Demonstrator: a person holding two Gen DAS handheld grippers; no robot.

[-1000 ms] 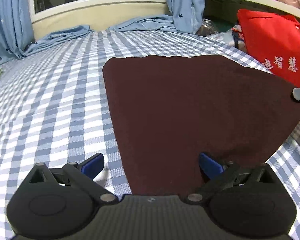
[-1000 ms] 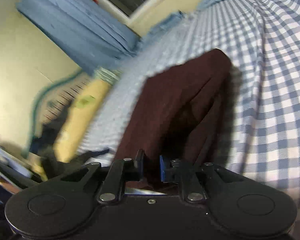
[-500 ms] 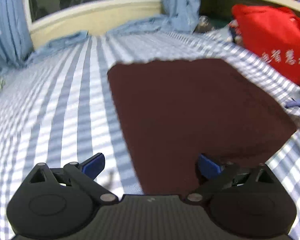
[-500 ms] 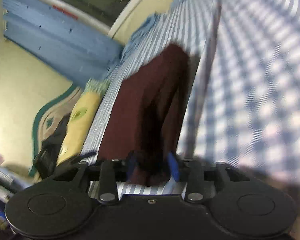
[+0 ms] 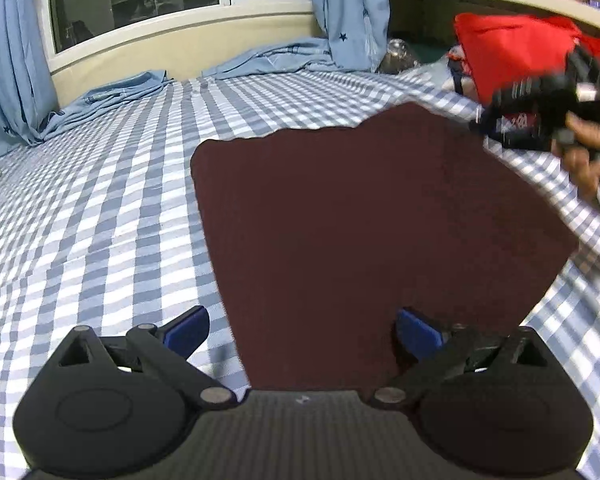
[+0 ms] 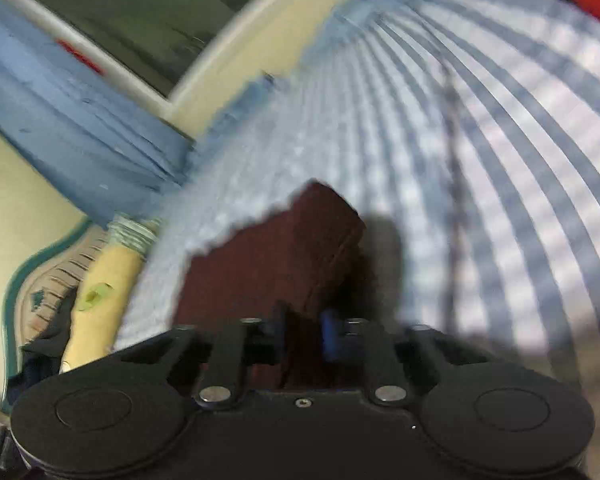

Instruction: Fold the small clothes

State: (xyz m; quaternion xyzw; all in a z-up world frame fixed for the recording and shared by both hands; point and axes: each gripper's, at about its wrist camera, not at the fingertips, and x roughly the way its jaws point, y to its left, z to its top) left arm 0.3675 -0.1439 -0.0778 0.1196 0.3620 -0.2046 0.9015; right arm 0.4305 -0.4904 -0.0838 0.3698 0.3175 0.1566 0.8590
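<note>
Judging by how things lie, I put this fold at its very start. The dark maroon cloth point(image 5: 360, 220) lies spread flat on the blue-checked bedsheet point(image 5: 100, 220), one layer as far as I can tell, with no crease laid across it yet. Its near edge runs under my left gripper point(image 5: 302, 330), and its far right corner reaches toward the red bag point(image 5: 512, 52) at the bed's side.

My left gripper is released: the blue pads stand wide apart above the near edge, one over bare sheet and one over the cloth, pressing on nothing. My right gripper point(image 6: 305, 332) has just been closing, and its own camera shows maroon fabric between the narrowed jaws, so I read it as clamped on the cloth at the right side. That view is blurred, so I cannot say how deep the bite is. From the left camera the right gripper is a smear at the cloth's far right edge, with the hand point(image 5: 584, 160) behind it.

Done, then: the cloth is laid out and one edge is taken. Left to do: carry that side over, lay it down, likely fold again and tidy the result.
</note>
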